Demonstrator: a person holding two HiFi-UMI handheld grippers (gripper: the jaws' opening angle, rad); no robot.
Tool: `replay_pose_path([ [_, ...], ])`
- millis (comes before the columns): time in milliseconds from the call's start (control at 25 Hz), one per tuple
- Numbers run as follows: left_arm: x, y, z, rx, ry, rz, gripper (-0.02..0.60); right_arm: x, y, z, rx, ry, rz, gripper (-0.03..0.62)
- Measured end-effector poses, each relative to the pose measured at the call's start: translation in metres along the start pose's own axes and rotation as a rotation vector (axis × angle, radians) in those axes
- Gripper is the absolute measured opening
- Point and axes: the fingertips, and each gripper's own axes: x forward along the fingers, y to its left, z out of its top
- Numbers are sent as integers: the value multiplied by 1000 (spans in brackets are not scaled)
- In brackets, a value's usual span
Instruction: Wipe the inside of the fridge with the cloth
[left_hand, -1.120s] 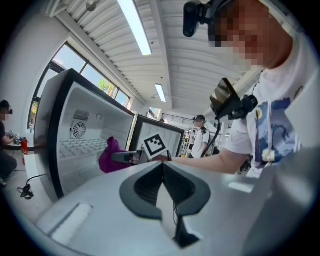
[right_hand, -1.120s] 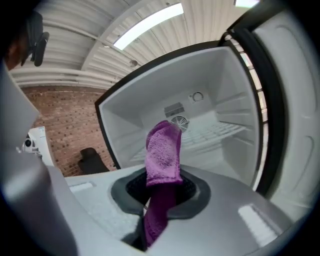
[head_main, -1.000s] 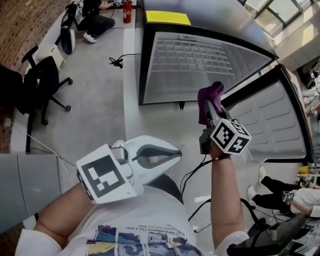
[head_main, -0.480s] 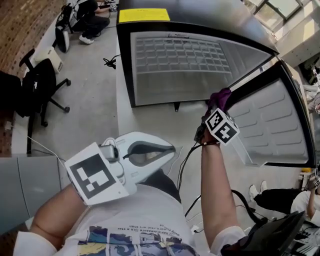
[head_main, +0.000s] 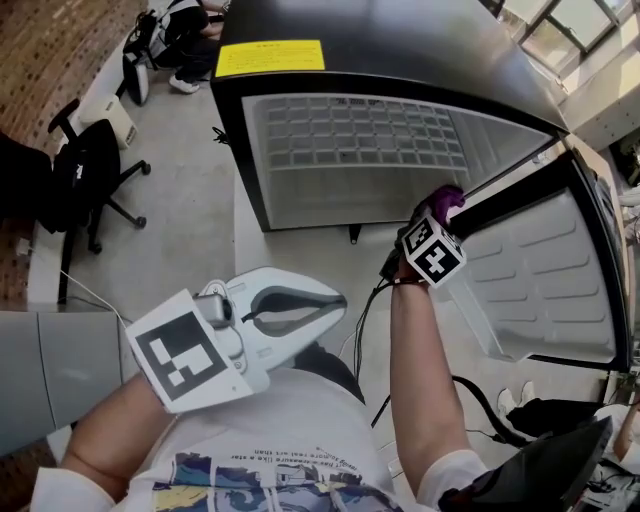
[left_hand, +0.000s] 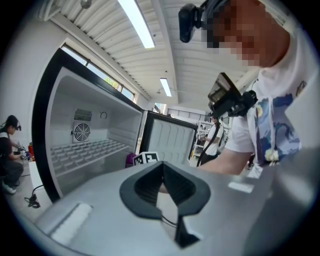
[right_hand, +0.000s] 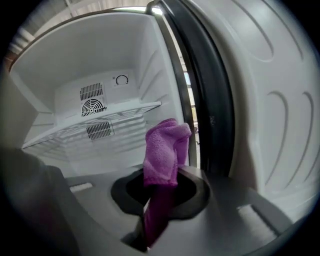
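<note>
The fridge (head_main: 228, 120) stands open, black-framed, with a white wire shelf (head_main: 360, 130) inside and its door (head_main: 540, 260) swung out to the right. My right gripper (head_main: 437, 212) is shut on a purple cloth (head_main: 444, 196), just in front of the opening's lower right corner by the hinge. In the right gripper view the cloth (right_hand: 165, 147) sticks up out of the right gripper (right_hand: 159, 192), facing the shelf (right_hand: 100, 125) and fan vent (right_hand: 93, 106). My left gripper (head_main: 335, 299) is held back near my body, shut and holding nothing; its pads (left_hand: 150, 187) meet.
An office chair (head_main: 85, 165) and a seated person (head_main: 185, 25) are at the far left of the floor. A black cable (head_main: 365, 310) trails on the floor below the fridge. A grey cabinet (head_main: 40, 370) stands at my left. Another person (left_hand: 215, 140) stands beyond the door.
The right gripper has carried the cloth forward and down to the fridge opening's lower right corner. The fridge fills more of the view. The left gripper has barely moved.
</note>
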Motion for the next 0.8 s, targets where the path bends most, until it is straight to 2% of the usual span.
replay_pose_path([
  [800,8,31,6,-23,-1,133,5,77,36,13,-90,29,85,54],
])
